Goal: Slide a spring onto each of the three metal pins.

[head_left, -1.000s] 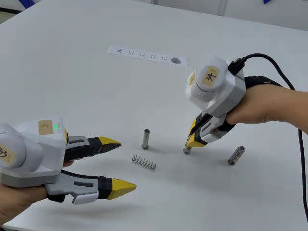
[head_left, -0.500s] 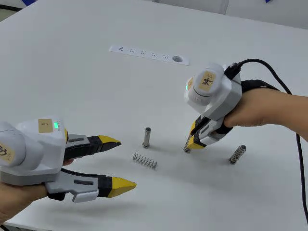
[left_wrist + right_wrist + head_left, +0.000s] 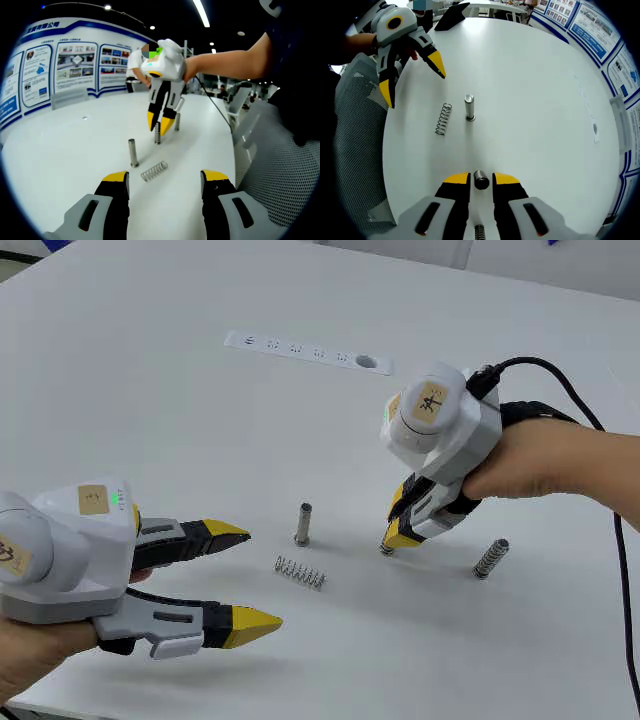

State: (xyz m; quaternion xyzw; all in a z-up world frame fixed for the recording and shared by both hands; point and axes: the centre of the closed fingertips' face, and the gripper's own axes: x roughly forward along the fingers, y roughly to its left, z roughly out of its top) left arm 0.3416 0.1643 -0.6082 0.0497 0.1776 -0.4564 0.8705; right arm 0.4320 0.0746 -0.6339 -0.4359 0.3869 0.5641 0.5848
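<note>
Three metal pins stand upright on the white table (image 3: 150, 390). The left pin (image 3: 303, 524) (image 3: 133, 152) (image 3: 469, 107) is bare. My right gripper (image 3: 398, 537) (image 3: 481, 179) (image 3: 161, 128) is tilted down over the middle pin, its yellow tips shut on a spring (image 3: 481, 180) (image 3: 157, 135) that sits on that pin. The right pin (image 3: 490, 560) (image 3: 177, 121) wears a spring. A loose spring (image 3: 300, 573) (image 3: 153, 171) (image 3: 442, 119) lies flat in front of the bare pin. My left gripper (image 3: 264, 578) (image 3: 165, 176) (image 3: 412, 75) hovers open, holding nothing, just left of the loose spring.
A white power strip (image 3: 308, 353) lies flat at the back of the table. A black cable (image 3: 560, 370) runs from the right gripper over the person's hand. The table's near edge (image 3: 60, 695) is close behind my left gripper.
Both grippers have stayed almost still. The right gripper stays on the middle pin's spring, and the small shift in the picture comes from the head camera.
</note>
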